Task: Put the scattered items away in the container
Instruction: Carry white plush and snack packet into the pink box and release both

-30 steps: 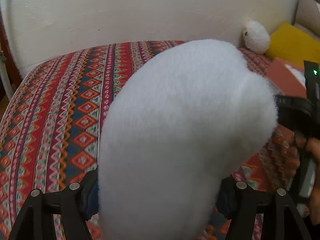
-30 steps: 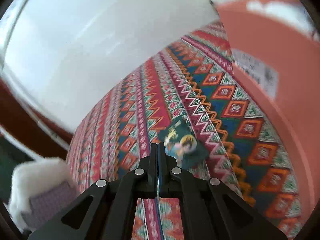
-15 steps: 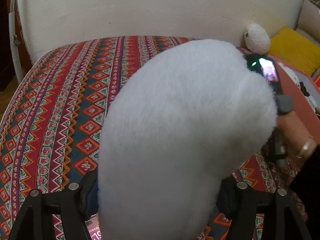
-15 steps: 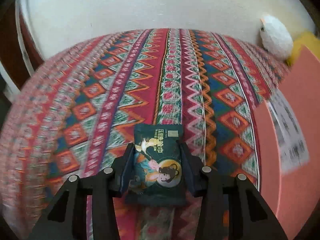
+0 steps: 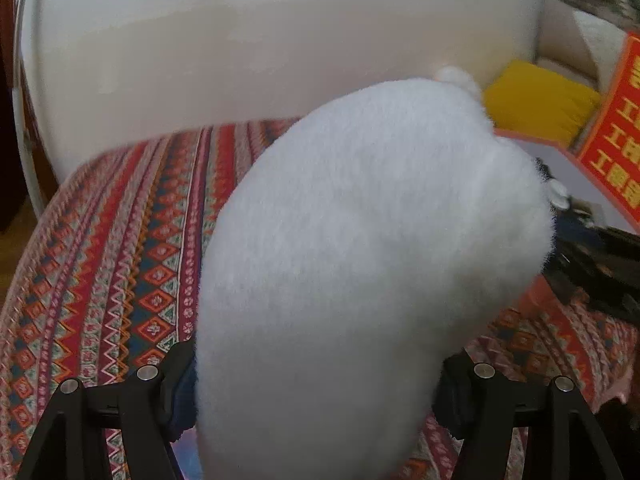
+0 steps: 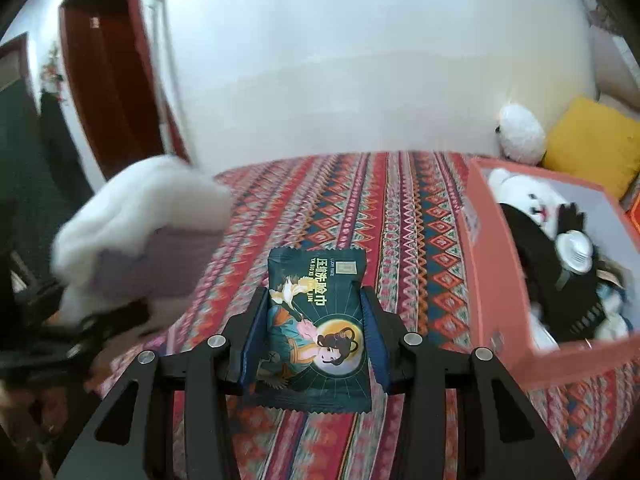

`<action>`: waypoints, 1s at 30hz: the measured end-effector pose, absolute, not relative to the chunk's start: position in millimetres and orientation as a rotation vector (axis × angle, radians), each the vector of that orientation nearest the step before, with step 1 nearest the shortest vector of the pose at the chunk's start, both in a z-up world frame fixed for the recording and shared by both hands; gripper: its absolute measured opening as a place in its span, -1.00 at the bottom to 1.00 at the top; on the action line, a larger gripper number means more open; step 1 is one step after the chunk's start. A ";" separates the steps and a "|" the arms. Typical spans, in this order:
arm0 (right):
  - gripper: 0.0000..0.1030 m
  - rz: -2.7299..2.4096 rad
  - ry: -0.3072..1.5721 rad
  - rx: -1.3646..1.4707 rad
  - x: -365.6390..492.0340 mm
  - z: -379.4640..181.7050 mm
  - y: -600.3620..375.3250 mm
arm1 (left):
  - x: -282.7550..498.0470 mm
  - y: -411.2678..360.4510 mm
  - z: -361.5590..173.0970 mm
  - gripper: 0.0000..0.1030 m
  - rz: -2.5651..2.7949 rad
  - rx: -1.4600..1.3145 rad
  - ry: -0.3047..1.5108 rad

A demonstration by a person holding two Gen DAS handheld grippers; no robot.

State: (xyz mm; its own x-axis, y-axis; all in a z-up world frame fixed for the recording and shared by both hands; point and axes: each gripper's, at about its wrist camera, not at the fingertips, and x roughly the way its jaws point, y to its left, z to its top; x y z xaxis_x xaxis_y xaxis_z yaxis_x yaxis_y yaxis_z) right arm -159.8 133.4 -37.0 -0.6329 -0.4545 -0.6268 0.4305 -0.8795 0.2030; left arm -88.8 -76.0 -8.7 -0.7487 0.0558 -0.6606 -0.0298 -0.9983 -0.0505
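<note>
The dark green packet (image 6: 316,330) sits between the fingers of my right gripper (image 6: 316,336), clamped by its two side edges and raised above the bed's patterned cover (image 6: 360,208). It looks light and flat, a crinkly foil sachet with serrated ends; I judge it slippery and easy to crease, so the side seams, near the middle of its length, are the sound place to hold, with only modest squeeze.

My left gripper (image 5: 316,396) is closed on a white fluffy slipper (image 5: 372,264), which fills most of that view; the right view shows its lilac sole (image 6: 160,268). It is soft and bulky, likely light, and will squash rather than slip, so a hold across its narrower part seems right. It too hangs clear of the cover.

The pink box (image 6: 492,280) stands open on the bed to my right, near the packet. Inside lie a white plush toy (image 6: 528,196) and dark items. Beyond it rest a small white plush (image 6: 520,134) and a yellow cushion (image 6: 596,144) against the wall.
</note>
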 end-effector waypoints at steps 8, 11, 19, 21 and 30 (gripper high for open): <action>-0.09 -2.521 -0.075 0.865 -42.1 0.0 194.8 | -38.0 -14.7 21.3 0.46 2.846 -0.970 0.061; -0.08 -2.547 -0.088 0.831 -0.6 13.6 219.4 | -37.6 19.1 26.2 0.46 2.777 -0.950 0.090; -0.08 -2.713 -0.145 0.751 64.2 44.8 308.1 | -36.5 109.0 39.1 0.46 2.592 -0.897 0.160; -0.08 -2.760 -0.148 0.734 67.6 52.1 328.5 | -36.2 131.5 42.4 0.46 2.546 -0.884 0.177; -0.08 -2.926 -0.267 0.633 -43.8 88.6 419.9 | -148.1 211.4 74.7 0.46 2.487 -0.845 0.151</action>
State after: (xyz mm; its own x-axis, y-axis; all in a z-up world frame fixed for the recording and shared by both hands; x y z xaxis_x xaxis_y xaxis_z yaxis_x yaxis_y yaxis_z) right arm -43.8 419.9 88.6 -0.9026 -0.1692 -0.3960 0.0947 -0.9751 0.2008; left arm -148.1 211.4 74.7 -0.6793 0.4274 -0.5965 -0.4967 -0.8662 -0.0551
